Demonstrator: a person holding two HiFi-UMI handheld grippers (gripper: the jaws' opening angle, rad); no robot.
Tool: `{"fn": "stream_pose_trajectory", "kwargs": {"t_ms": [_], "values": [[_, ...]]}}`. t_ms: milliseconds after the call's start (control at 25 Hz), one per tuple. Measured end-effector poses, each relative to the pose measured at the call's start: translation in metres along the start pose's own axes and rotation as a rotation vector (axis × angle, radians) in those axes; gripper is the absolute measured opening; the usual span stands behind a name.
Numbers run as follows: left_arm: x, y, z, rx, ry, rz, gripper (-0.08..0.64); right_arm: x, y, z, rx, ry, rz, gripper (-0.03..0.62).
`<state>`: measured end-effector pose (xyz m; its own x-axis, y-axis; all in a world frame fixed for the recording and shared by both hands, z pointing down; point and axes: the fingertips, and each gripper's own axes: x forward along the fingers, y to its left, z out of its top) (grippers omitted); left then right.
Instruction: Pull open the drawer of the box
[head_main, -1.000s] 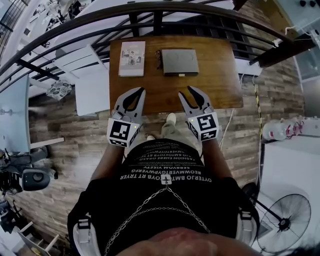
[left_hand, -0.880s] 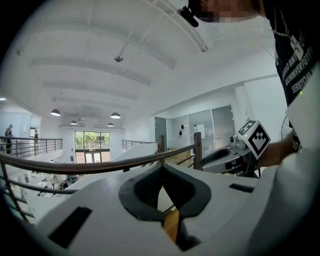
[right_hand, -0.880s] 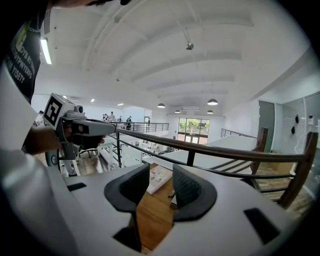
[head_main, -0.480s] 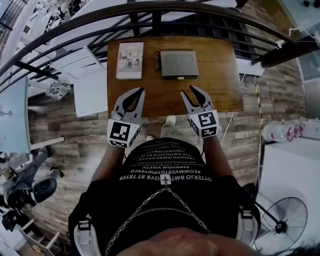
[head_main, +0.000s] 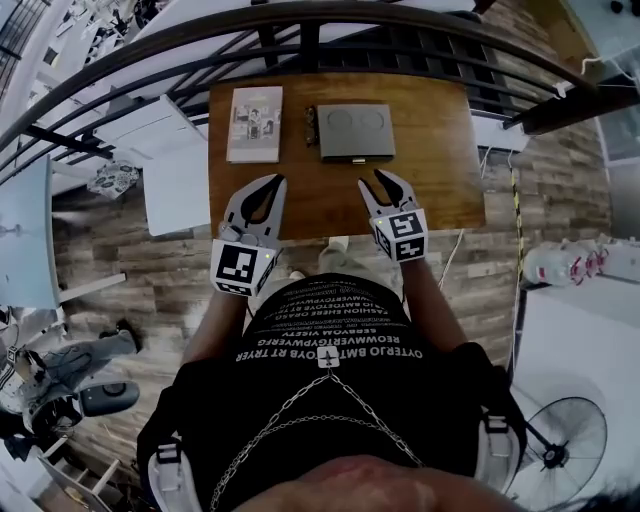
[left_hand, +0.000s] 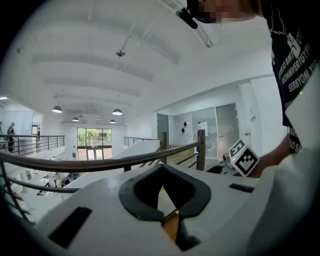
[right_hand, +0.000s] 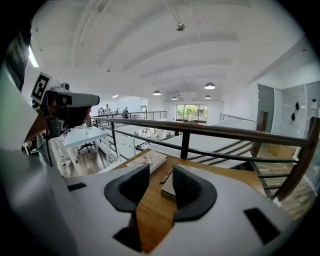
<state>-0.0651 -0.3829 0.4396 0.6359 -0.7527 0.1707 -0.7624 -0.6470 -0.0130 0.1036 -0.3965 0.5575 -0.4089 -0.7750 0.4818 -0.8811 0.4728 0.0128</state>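
head view: a wooden table (head_main: 430, 170) stands against a dark railing (head_main: 150, 55). the grey box (head_main: 355, 132) lies flat at the table's far middle. its outline is a plain rectangle, with no drawer pulled out of it. a booklet (head_main: 255, 123) lies to its left, and a small dark item (head_main: 311, 122) sits just beside the box's left edge. both grippers hover over the near edge, well short of the box. the left gripper (head_main: 272, 184) has its tips drawn together and the right gripper (head_main: 378, 180) has its tips parted.

left gripper view: the camera tilts upward, so it shows ceiling lamps (left_hand: 117, 111) and the railing but not the box. the jaw tips of the left gripper (left_hand: 161, 167) are pressed together with nothing pinched, and only a sliver of wood shows below them. the right gripper's marker cube (left_hand: 244, 157) shows at the right.

right gripper view: this one looks along the tabletop. the jaws of the right gripper (right_hand: 161, 172) are spread and hold nothing. the box (right_hand: 168, 188) shows in the gap, partly hidden by the right jaw, and the booklet (right_hand: 146, 160) lies farther left.
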Motion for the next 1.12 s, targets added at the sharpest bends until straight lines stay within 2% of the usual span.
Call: {"fn": "stream_pose_trajectory", "kwargs": {"t_ms": [240, 560, 720, 1120], "values": [[0.017, 0.006, -0.002, -0.002, 0.024, 0.001, 0.005, 0.023, -0.020, -0.028, 0.096, 0.046, 0.006, 0.140], [0.036, 0.013, 0.001, -0.001, 0.028, 0.011, 0.005, 0.057, -0.045, -0.067, 0.130, 0.121, -0.008, 0.140], [0.042, 0.018, -0.008, -0.004, 0.042, 0.024, 0.005, 0.075, -0.055, -0.089, 0.144, 0.163, -0.008, 0.140], [0.059, 0.020, -0.006, -0.008, 0.069, 0.041, 0.005, 0.111, -0.078, -0.148, 0.230, 0.274, -0.010, 0.140]]}}
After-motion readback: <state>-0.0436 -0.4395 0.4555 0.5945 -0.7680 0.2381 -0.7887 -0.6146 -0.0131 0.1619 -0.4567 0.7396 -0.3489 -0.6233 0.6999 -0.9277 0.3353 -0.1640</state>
